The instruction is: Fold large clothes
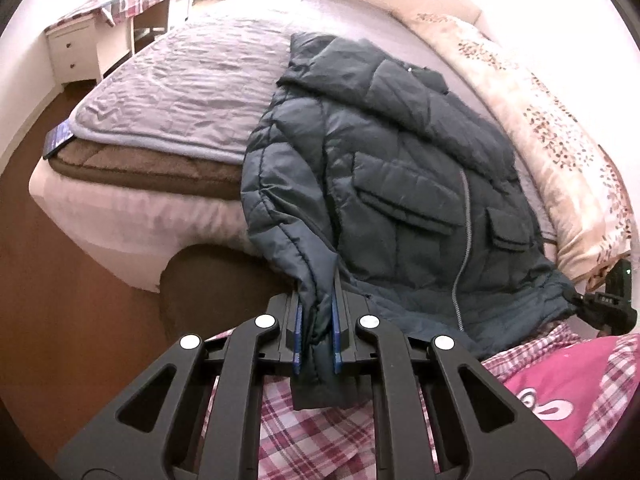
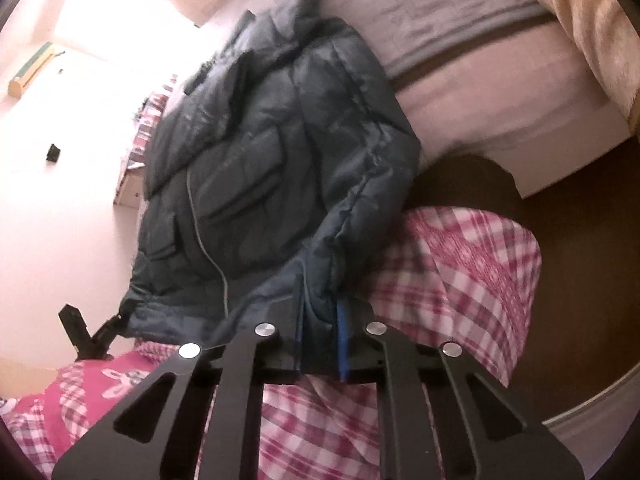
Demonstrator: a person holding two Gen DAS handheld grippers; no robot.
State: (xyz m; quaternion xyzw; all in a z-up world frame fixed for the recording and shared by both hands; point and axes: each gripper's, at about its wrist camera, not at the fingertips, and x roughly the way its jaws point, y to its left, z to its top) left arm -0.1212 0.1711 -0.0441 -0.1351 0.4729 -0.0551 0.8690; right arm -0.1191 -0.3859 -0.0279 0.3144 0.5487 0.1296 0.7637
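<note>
1. The left gripper (image 1: 318, 320) is clamped on a bunched fold at one lower corner of the dark quilted jacket (image 1: 392, 184); fabric fills the narrow gap between its blue-lined fingers (image 1: 337, 332) and hangs out below them.
2. The right gripper (image 2: 320, 332) is likewise closed on a gathered edge of the jacket (image 2: 272, 152), with cloth pinched between its fingers (image 2: 342, 336).
3. In the left wrist view the right gripper (image 1: 612, 300) shows at the far right edge, touching the jacket's other lower corner; in the right wrist view the left gripper (image 2: 86, 332) shows low on the left, at the hem.
4. The two grippers are thus well apart, each at one end of the hem, low and near the person's lap, pointing toward the bed (image 1: 168, 92).
5. The jacket lies front up, zipper (image 1: 460, 248) and flap pockets showing, its upper part resting on the grey bedspread and its hem drawn past the mattress edge.
6. A floral quilt (image 1: 540, 128) lies beside the jacket on the bed.
7. Pink plaid trousers (image 2: 452, 264) sit beneath both grippers.
8. A white desk (image 1: 80, 48) stands beyond the bed.
</note>
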